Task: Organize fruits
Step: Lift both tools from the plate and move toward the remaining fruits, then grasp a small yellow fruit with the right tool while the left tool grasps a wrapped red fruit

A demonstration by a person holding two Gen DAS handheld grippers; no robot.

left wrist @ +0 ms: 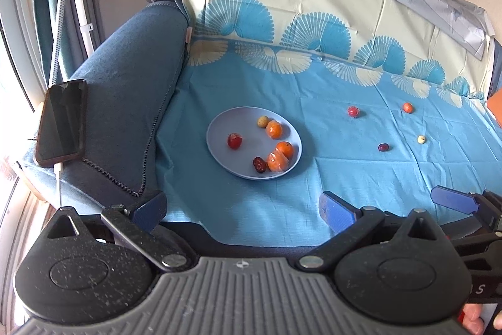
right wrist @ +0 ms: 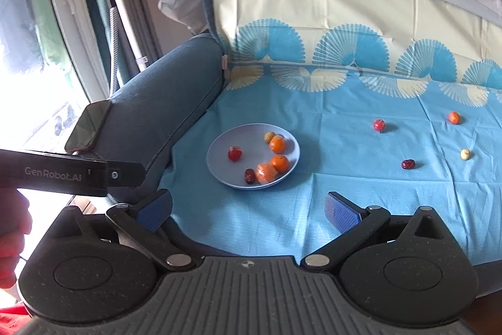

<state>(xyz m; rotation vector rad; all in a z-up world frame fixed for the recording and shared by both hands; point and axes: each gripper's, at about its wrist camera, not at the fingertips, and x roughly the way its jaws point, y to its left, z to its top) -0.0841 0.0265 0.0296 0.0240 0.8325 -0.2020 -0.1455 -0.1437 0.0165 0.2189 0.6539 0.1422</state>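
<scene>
My left gripper (left wrist: 243, 209) is spread wide with nothing between its blue pads, low over the near edge of the blue cloth (left wrist: 345, 171) covering the sofa seat. My right gripper (right wrist: 248, 209) hangs just beside it, equally spread and empty. Ahead sits the pale blue plate (left wrist: 226, 157), near the sofa armrest (left wrist: 125, 102) — on it three oranges, a red fruit, a dark date and a small yellowish fruit. Four fruits lie loose on the cloth, well apart from the plate: a red fruit (left wrist: 353, 111), a small orange fruit (left wrist: 407, 107), a dark date (left wrist: 382, 147) and a pale fruit (left wrist: 421, 139). A phone (left wrist: 61, 121) rests on the armrest.
</scene>
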